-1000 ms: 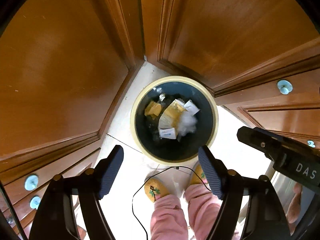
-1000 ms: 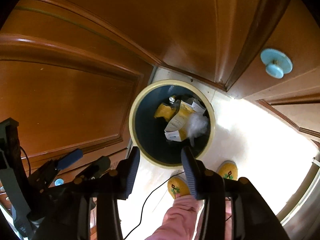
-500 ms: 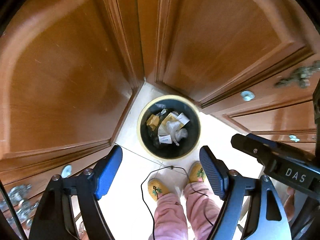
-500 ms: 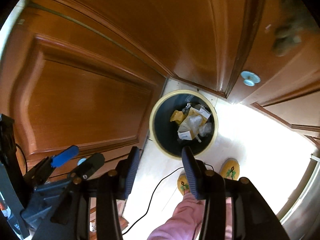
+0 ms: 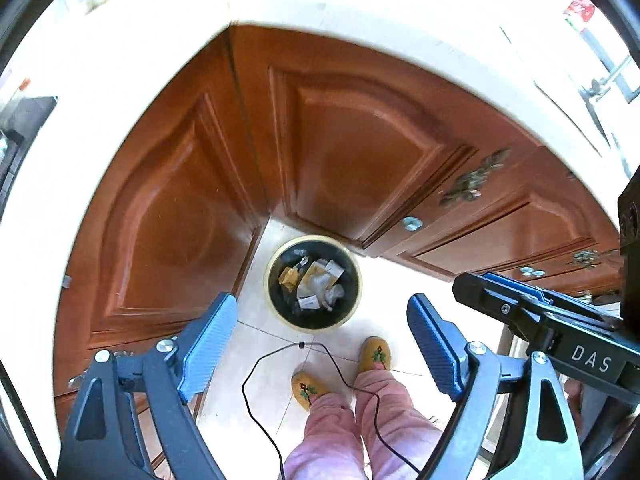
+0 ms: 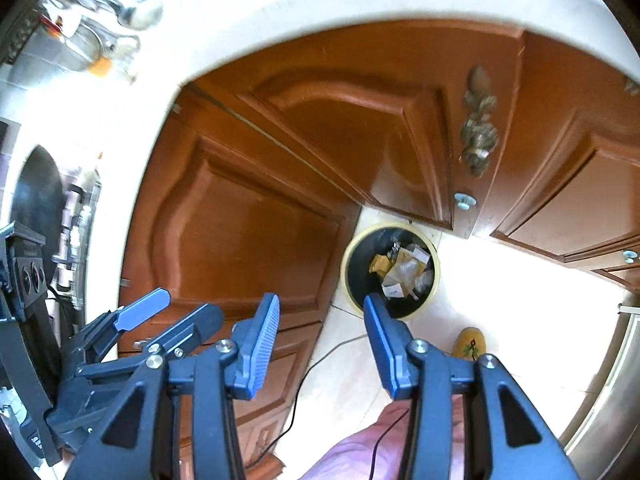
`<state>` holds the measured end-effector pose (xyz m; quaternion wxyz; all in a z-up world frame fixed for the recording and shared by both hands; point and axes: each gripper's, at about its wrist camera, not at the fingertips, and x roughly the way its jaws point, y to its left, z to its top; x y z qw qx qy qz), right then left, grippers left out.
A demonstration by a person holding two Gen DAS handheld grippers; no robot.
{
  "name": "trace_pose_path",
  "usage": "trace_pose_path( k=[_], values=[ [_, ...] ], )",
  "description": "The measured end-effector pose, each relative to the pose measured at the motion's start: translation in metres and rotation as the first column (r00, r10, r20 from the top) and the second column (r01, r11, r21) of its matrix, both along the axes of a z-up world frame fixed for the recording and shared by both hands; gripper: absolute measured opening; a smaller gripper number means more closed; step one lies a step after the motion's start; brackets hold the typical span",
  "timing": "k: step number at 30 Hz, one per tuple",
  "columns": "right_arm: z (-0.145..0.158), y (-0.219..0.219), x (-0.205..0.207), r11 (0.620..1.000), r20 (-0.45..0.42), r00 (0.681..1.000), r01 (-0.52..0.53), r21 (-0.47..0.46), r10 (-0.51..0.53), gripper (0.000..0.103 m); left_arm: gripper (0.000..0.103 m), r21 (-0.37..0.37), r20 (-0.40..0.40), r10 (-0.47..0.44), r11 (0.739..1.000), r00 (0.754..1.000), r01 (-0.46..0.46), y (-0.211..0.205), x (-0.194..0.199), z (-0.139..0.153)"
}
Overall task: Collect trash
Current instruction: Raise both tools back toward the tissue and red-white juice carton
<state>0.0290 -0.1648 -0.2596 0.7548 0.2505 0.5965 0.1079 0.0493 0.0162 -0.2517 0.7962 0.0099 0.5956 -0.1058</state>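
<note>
The left gripper (image 5: 322,340) is seen high above the floor, its jaws opening, with nothing between them. The right gripper (image 6: 320,344) is held with its jaws parted and empty. The bin (image 5: 276,300) is seen far below and ahead of both pairs of jaws, in the corner of the wooden cupboards (image 5: 352,160). The trash (image 5: 316,284) (paper scraps and wrappers) is found inside it. Yellow slippers (image 5: 376,354) are seen beneath the left jaws.
</note>
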Motion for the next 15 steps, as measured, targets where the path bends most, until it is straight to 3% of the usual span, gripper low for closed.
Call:
trace_pose_path(
  k=[8,15],
  values=[
    [0.075,-0.015,-0.024,0.997,0.133,0.991,0.033,-0.07,-0.023,0.044,0.087,-0.018,0.104,-0.06,0.998,0.993,0.062,-0.016,-0.016,0.076],
    [0.15,-0.038,-0.038,0.984,0.275,0.959,0.116,-0.133,-0.076,0.044,0.091,-0.058,0.233,-0.075,0.994,0.97,0.09,-0.026,-0.023,0.149]
  ],
)
